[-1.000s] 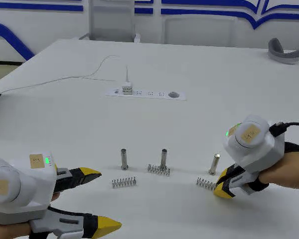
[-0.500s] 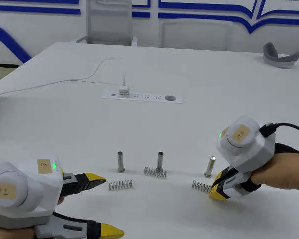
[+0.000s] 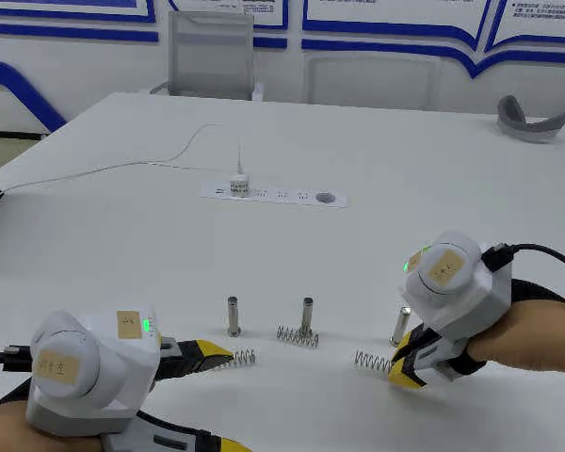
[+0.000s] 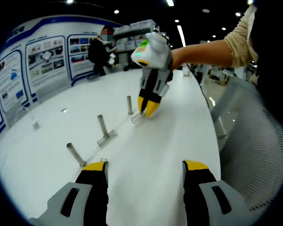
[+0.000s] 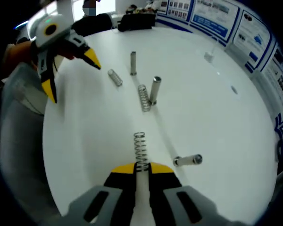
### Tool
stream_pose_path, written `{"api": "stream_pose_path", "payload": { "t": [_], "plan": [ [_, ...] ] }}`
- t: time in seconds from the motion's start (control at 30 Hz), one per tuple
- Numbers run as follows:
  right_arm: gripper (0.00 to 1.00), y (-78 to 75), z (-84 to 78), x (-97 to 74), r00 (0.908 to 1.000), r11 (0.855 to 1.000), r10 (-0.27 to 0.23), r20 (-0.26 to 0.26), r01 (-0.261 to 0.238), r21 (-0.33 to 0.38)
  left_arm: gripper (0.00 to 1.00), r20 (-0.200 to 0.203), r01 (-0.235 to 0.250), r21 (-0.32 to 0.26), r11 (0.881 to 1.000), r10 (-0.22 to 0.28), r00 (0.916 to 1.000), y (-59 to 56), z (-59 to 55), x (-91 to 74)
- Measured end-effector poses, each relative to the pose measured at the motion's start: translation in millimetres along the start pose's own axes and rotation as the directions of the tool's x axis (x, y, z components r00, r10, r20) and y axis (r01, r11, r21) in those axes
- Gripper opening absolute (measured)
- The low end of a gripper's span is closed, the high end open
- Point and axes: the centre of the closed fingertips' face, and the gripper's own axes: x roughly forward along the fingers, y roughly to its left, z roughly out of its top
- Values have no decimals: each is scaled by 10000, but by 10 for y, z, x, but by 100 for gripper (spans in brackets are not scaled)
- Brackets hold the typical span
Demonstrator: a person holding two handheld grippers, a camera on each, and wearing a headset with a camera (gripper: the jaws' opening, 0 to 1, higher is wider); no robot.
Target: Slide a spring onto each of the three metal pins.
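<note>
Three metal pins stand in a row on the white table: left pin [image 3: 233, 315], middle pin [image 3: 307, 315], right pin [image 3: 400, 325]. A spring lies by each: left spring [image 3: 244, 357], middle spring [image 3: 298, 336], right spring [image 3: 371, 361]. My right gripper [image 3: 402, 369] is shut on the near end of the right spring [image 5: 140, 145], which stretches out ahead of its jaws along the table. My left gripper [image 4: 145, 165] is open, its upper jaw tip right beside the left spring, with nothing between the jaws. The right gripper [image 4: 150, 101] shows beyond the pins.
A white power strip [image 3: 273, 195] with a plugged adapter and cable lies mid-table. A grey headset [image 3: 532, 111] rests at the far right, and a chair [image 3: 211, 52] stands behind the table. The table's near edge runs to the right in the left gripper view.
My left gripper has moved forward and to the right, up to the left spring. The right gripper has stayed at the right spring's end.
</note>
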Motion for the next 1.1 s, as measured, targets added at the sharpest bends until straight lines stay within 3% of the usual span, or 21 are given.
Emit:
{"api": "stream_pose_path", "payload": {
  "t": [0.53,1.1],
  "plan": [
    [11,178,175,-78,9988,9960,393,280,-370,-808,59,58,452,407,9981,-455,9989,-24,135,197],
    [11,435,457,-154,9947,9775,890,512,-773,-1962,51,27,678,954,9931,-684,9977,-22,251,315]
  ]
}}
